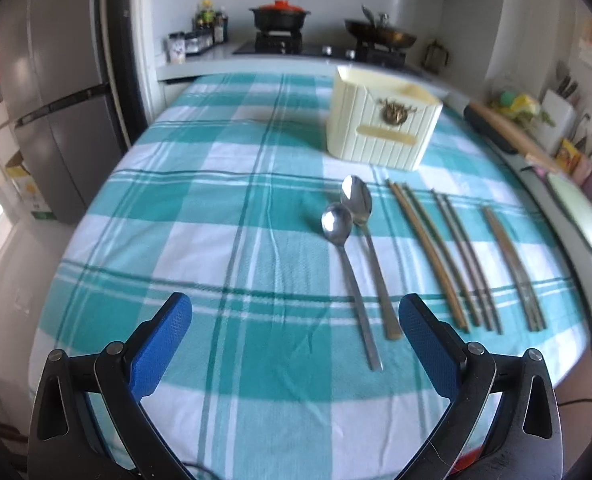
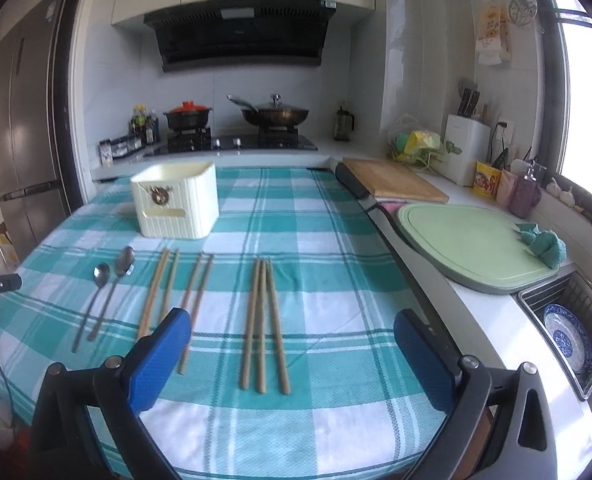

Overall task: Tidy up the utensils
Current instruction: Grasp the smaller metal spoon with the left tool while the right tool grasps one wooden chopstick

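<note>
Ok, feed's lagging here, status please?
Left gripper open, right gripper open. Spoons, chopsticks on cloth; holder empty-looking. Nothing blocking.

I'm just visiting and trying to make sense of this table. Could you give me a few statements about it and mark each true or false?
1. Two spoons lie side by side on the cloth. True.
2. The chopsticks already stand in the holder. False: they lie flat on the cloth, in front of it.
3. The left gripper grips a spoon. False: its fingers are spread and hold nothing.
4. The right gripper is open too. True.
5. The spoons lie left of the chopsticks. True.
</note>
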Tool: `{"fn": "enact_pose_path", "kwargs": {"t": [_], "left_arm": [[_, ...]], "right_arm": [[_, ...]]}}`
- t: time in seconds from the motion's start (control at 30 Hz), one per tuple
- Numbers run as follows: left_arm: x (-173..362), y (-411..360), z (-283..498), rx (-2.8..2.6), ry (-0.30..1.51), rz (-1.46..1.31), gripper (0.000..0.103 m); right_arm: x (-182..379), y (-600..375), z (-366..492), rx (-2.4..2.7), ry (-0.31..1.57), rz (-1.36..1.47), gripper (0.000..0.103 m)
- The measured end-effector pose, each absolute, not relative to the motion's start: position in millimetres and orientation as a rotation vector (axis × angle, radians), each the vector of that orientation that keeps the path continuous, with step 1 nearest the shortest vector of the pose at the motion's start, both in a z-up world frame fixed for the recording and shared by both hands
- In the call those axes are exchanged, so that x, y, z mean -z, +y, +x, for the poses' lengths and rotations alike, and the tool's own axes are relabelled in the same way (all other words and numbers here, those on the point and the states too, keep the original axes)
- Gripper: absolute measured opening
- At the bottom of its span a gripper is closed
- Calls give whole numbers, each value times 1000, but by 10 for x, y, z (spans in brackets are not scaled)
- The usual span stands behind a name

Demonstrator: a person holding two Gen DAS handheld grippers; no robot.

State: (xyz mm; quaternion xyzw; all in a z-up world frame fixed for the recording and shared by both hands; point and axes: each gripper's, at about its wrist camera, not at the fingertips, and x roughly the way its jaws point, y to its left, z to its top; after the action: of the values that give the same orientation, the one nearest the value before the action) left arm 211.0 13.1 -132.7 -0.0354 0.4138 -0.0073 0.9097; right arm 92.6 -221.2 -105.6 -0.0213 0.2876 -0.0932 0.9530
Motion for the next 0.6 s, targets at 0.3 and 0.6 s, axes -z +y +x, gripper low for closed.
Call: {"fn": "enact_pose_path", "kwargs": {"t": [0.3, 0.6], "left_arm": [[1677, -222, 2700, 0, 911, 9, 103], [1967, -323, 2896, -47, 978, 64, 103]], "right_arm": [[1428, -2647, 1728, 105, 763, -19, 103], [1936, -2555, 2384, -23, 973, -78, 59]]}}
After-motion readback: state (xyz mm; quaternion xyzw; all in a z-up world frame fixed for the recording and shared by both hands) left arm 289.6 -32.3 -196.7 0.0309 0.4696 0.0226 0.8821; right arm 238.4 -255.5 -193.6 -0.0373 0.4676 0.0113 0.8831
